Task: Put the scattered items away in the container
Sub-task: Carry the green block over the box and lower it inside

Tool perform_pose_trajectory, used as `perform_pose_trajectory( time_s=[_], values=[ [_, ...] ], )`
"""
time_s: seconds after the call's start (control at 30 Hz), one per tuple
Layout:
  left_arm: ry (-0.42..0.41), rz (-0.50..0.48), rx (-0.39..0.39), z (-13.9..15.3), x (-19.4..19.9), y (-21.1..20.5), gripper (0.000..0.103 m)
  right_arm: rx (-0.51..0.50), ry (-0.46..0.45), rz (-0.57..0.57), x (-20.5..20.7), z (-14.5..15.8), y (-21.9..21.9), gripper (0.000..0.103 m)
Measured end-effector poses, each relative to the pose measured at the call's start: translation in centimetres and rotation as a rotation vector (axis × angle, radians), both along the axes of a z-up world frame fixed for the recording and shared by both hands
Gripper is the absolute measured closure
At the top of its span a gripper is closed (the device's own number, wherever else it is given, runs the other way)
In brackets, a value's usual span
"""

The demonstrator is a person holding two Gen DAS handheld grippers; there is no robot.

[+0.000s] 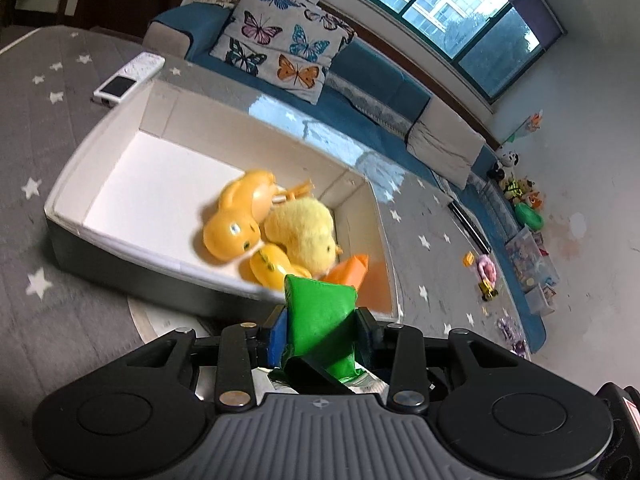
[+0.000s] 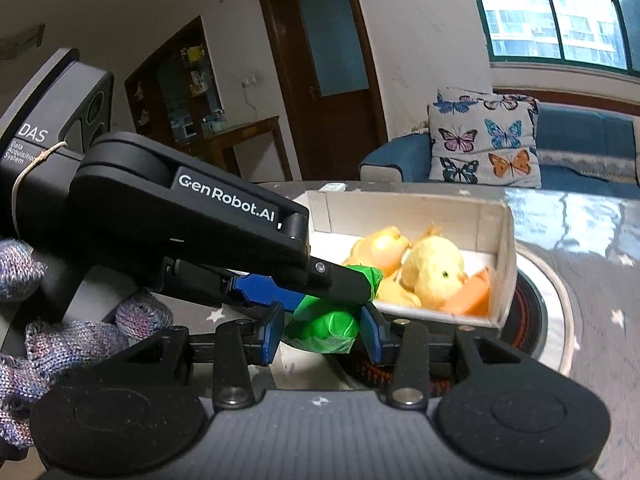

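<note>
Gripping the green pouch (image 1: 320,320) between its two blue-padded fingers, the left tool (image 1: 322,330) hangs just short of the near rim of the white box (image 1: 120,176), which stands on a grey star-patterned counter (image 1: 48,128). The right wrist view shows the same pouch (image 2: 324,326) also lying between the fingers of the right tool (image 2: 322,334); the pads (image 2: 272,330) sit close against its sides, but contact on both sides is not clear, so whether the right tool is clamped cannot be told.

Contents of the box:
- an orange plastic toy (image 1: 236,220)
- a yellow plush chick (image 1: 304,236)
- an orange pouch (image 1: 352,270), tilted against the box end wall

Handling properties of the green pouch, judged from its appearance:
- Soft and light. The skin creases and folds where the fingers press it, so it will deform rather than resist.
- Glossy surface. Expect some slip under a loose grip.
- Not fragile. A short drop into the box should do no harm.

Grasp point: take the pouch across its bunched middle, where the folded material gives the pads bulk to bite on. Avoid the thin corners, which may pull through.

Other small toys (image 1: 486,276) lie on the floor beyond the counter, beside a blue sofa (image 1: 372,76); whether they belong to the task cannot be told.
</note>
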State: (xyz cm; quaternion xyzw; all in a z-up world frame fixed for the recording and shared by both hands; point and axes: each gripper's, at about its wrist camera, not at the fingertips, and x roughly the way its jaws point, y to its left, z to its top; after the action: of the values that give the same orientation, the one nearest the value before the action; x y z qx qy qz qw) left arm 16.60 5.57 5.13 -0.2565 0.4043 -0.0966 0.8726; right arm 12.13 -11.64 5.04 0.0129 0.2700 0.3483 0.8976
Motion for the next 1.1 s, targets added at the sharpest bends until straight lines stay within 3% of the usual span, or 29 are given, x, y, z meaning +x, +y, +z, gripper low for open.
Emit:
perform_pose_trajectory(
  time_s=[0.47, 1.1],
  values=[
    [-0.020, 0.048, 0.032, 1.0, 3.1, 3.0, 0.064, -0.019, -0.027, 0.026, 3.7, 0.2, 3.8, 0.061],
    [0.028, 0.054, 0.028, -1.0, 6.3, 4.8, 0.065, -0.040, 0.020, 0.024, 6.8, -1.6, 6.4, 0.061]
  ],
)
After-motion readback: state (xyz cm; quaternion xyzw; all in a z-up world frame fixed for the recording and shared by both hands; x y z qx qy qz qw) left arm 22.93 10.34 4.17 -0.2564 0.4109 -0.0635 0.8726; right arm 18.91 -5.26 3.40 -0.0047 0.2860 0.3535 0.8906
